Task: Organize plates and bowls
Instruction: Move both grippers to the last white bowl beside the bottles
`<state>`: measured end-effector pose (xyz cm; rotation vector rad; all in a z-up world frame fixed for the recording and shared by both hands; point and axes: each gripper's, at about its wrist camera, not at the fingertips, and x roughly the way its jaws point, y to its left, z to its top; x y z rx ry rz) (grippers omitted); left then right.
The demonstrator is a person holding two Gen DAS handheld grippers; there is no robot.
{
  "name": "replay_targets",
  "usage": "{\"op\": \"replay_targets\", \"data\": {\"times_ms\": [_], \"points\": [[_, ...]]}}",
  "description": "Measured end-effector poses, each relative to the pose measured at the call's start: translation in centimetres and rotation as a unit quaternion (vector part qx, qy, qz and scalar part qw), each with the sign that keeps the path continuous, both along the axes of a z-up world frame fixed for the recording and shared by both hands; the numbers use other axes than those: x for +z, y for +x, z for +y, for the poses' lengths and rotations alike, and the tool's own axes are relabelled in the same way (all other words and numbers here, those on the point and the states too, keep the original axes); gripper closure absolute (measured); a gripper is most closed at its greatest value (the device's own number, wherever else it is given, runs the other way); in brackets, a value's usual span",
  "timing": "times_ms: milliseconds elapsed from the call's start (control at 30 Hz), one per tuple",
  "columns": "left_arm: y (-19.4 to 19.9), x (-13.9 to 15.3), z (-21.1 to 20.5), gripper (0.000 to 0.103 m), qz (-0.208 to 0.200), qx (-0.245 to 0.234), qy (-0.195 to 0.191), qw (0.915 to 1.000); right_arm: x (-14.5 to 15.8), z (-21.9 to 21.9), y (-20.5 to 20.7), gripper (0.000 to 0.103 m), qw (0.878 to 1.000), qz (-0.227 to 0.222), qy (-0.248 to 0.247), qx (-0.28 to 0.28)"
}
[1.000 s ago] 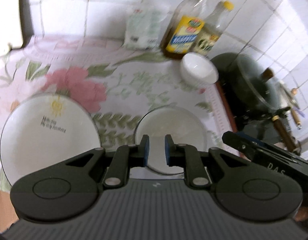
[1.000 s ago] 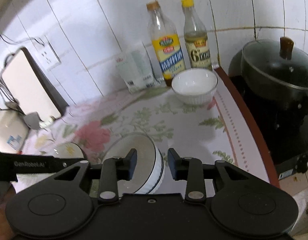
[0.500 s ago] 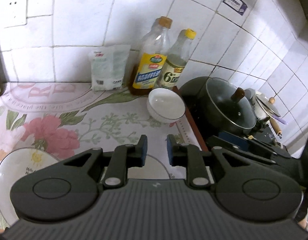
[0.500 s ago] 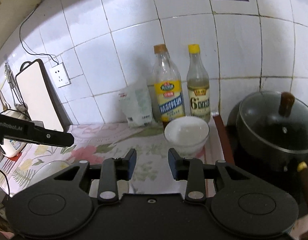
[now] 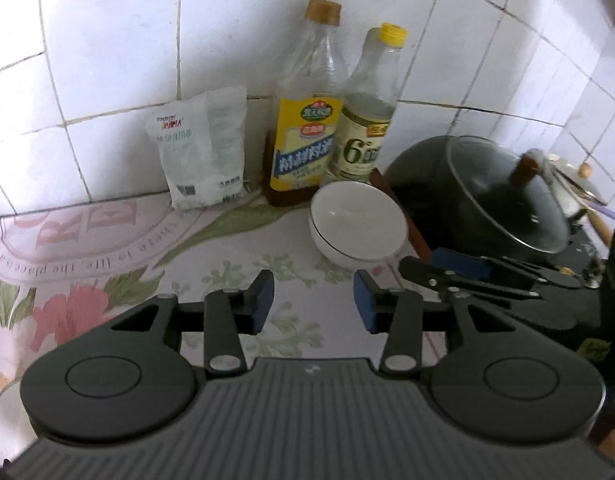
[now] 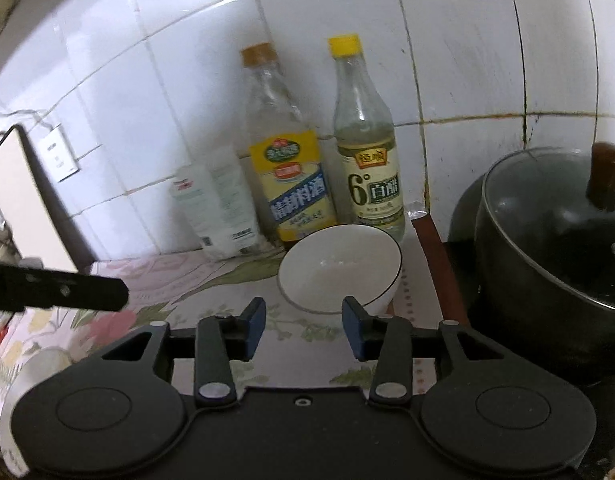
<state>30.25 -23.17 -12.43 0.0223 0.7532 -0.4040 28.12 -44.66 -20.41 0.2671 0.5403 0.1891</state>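
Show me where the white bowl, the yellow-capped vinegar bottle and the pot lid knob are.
white bowl [image 6: 339, 268], right wrist view, inside of the bowl.
yellow-capped vinegar bottle [image 6: 369, 194], right wrist view, front label.
pot lid knob [image 6: 605, 176], right wrist view, brown side of the knob.

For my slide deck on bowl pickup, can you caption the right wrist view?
Open right gripper faces a white bowl standing before two bottles, beside a lidded pot.
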Motion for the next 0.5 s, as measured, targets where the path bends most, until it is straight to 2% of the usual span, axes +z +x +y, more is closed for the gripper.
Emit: {"op": "replay_targets", "data": {"times_ms": [167,333,500], "points": [[3.8,-1.8,-1.2,0.055,0.012,0.012,-0.01,0.9998,-1.4,-0.9,2.9,0.054,0.999,0.02,-0.003,-0.032],[7.5,-3.2,-2.2,0.055,0.059,0.042,-0.038,0.9967,-2.7,-1.1,5.8,0.054,0.998,0.042,-0.022,-0.051],[9.8,-4.5,-4.4,0.055,0.062,0.029,-0.01,0.9976,-3.6,-1.0,7.4,0.053,0.996,0.063,-0.029,-0.048]]}}
